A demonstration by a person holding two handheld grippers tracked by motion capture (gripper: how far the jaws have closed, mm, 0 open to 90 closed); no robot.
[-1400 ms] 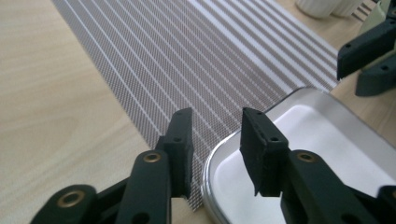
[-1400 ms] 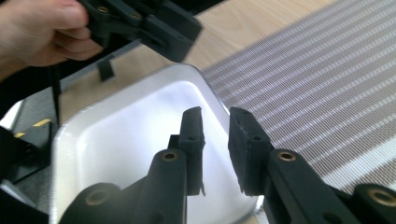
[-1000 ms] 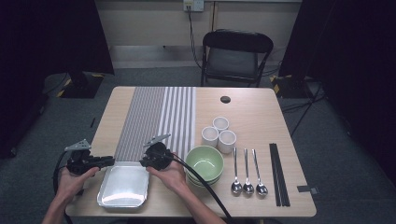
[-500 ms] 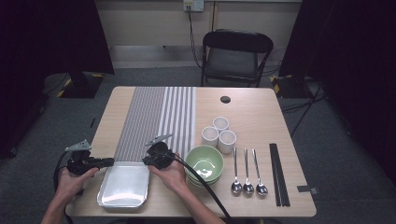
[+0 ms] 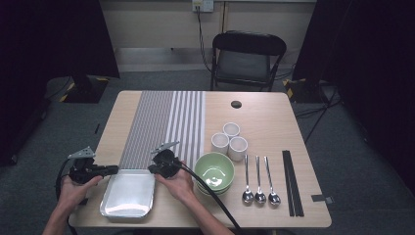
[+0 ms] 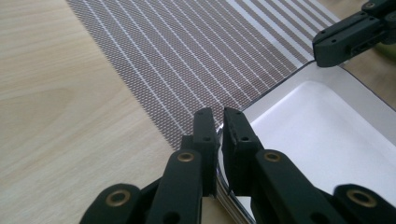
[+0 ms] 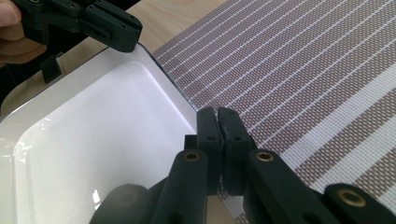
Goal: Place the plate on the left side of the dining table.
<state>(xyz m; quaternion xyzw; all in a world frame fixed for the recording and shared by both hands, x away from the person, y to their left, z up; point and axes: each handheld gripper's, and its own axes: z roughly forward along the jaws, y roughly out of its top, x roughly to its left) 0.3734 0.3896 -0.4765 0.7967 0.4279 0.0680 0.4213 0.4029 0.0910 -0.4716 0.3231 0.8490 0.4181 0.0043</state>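
- The tray (image 5: 128, 193) lies at the near left of the table (image 5: 254, 105), its far edge just over the near end of the striped mat (image 5: 164, 125).
- The left gripper (image 5: 111, 170) sits at the tray's far left corner. In the left gripper view its fingers (image 6: 205, 135) are pinched on the tray's rim (image 6: 218, 161), one finger outside and one inside the wall; the jaws have just closed onto it.
- The right gripper (image 5: 152, 169) sits at the tray's far right corner. In the right gripper view its fingers (image 7: 208, 128) stand together, clamped on the rim at the corner, the jaws having just closed onto it.
- Each gripper shows in the other's view, at the opposite far corner.
- The tray's white inside lies between the two grips, toward the person.
- A green bowl (image 5: 214, 171) stands just right of the right hand (image 5: 178, 186).
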